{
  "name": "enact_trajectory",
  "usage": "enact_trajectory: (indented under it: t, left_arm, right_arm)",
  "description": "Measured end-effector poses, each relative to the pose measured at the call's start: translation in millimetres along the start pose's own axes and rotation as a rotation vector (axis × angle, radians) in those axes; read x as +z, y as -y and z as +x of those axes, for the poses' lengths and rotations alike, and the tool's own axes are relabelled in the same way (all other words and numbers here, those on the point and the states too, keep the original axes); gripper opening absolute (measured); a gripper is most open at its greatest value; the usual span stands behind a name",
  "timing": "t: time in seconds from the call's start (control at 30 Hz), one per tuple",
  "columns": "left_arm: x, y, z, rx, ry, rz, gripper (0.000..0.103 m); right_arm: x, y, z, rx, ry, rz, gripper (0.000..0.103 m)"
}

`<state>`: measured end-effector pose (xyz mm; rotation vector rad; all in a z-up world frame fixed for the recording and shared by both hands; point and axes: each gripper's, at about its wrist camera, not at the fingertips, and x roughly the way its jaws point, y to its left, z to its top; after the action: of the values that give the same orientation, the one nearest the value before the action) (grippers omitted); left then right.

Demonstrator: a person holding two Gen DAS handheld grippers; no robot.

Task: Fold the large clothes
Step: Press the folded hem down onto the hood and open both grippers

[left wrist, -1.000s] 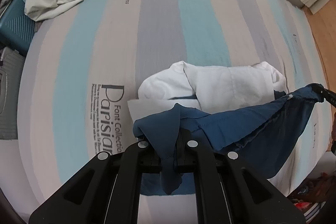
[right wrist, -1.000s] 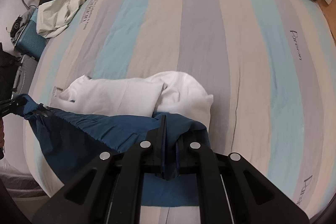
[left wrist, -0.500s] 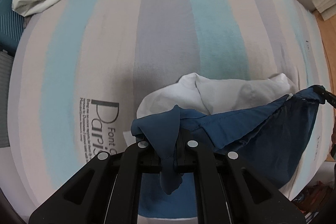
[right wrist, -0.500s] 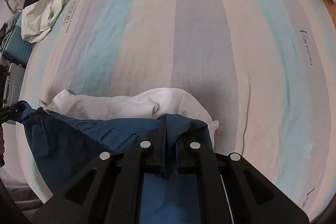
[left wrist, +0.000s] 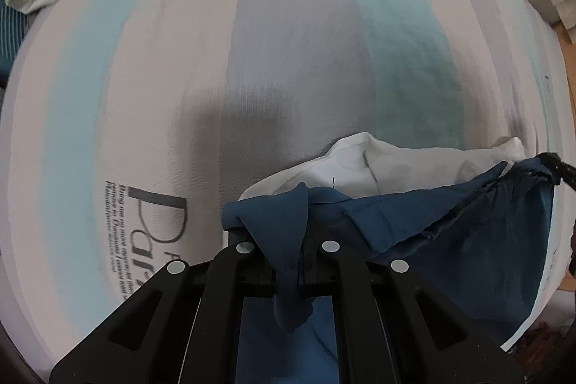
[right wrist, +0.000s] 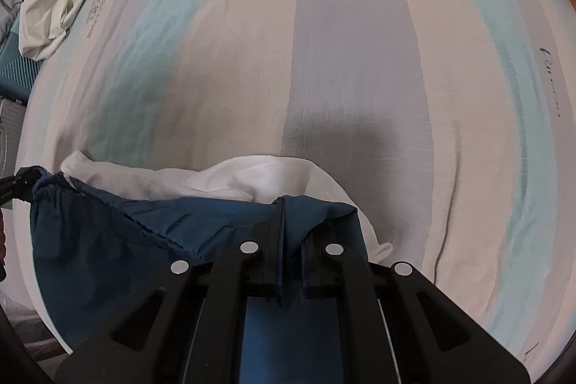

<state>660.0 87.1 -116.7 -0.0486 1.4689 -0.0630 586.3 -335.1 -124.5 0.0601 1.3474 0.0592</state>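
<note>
Blue garment over white cloth, pale jacket well apart

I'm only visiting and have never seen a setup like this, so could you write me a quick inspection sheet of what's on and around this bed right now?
Surface: striped bedspread in grey, beige and turquoise, with printed lettering.
Job's things: blue garment stretched between both grippers; white garment lying on the bed just beyond it.
Clutter: pale jacket with black panels crumpled at the far left corner.
Grippers: left gripper shut on the blue garment; right gripper shut on its other end.
Cables: nothing seen.
Surroundings: teal suitcase beside the bed; wooden floor to the right.
</note>
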Motion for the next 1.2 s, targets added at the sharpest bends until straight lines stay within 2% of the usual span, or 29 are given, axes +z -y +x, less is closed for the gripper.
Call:
enact_trajectory:
  t: [0.1, 0.27, 0.5, 0.53, 0.63, 0.8, 0.9, 0.93, 0.97, 1.0, 1.1, 1.17, 1.2]
  left_arm:
    - [1, -3, 13, -0.012, -0.005, -0.026, 0.006]
    - [-2, 3, 29, 0.011, 0.003, -0.002, 0.006]
    - [-10, 0, 41, 0.002, 0.012, 0.008, 0.007]
    - [-12, -3, 43, -0.008, 0.013, 0.004, 0.010]
    - [-18, -7, 43, -0.022, 0.023, 0.009, 0.012]
    - [-31, -2, 34, 0.001, 0.046, 0.045, 0.016]
    - [-38, -3, 24, -0.003, 0.060, 0.036, 0.027]
    - [-40, -2, 21, -0.010, 0.061, 0.033, 0.038]
    - [-42, -2, 16, -0.022, 0.064, 0.026, 0.055]
    - [-44, -2, 13, -0.025, 0.075, 0.020, 0.062]
    - [-52, 0, 0, -0.017, 0.096, 0.022, 0.067]
    - [-57, 0, -8, -0.009, 0.108, 0.009, 0.078]
    - [-60, 0, -12, -0.010, 0.116, 0.003, 0.079]
  right_arm:
    - [0, 4, 15, 0.001, -0.014, 0.006, 0.005]
    - [-2, 5, 30, -0.007, -0.023, 0.007, 0.005]
    - [-3, 4, 40, -0.036, -0.018, -0.014, 0.006]
    - [-4, 4, 42, -0.042, -0.014, -0.015, 0.006]
    - [-10, 3, 47, -0.046, -0.007, -0.018, 0.008]
    - [-14, -1, 37, -0.061, 0.021, -0.031, 0.013]
    - [-16, -1, 29, -0.054, 0.032, -0.028, 0.021]
    - [-17, -3, 26, -0.052, 0.038, -0.024, 0.027]
    - [-18, -3, 21, -0.050, 0.044, -0.026, 0.034]
    - [-20, -4, 17, -0.046, 0.054, -0.027, 0.038]
    - [-25, -6, 3, -0.046, 0.078, -0.037, 0.046]
    - [-32, -6, -5, -0.044, 0.100, -0.030, 0.062]
    - [-37, -6, -15, -0.057, 0.126, -0.023, 0.068]
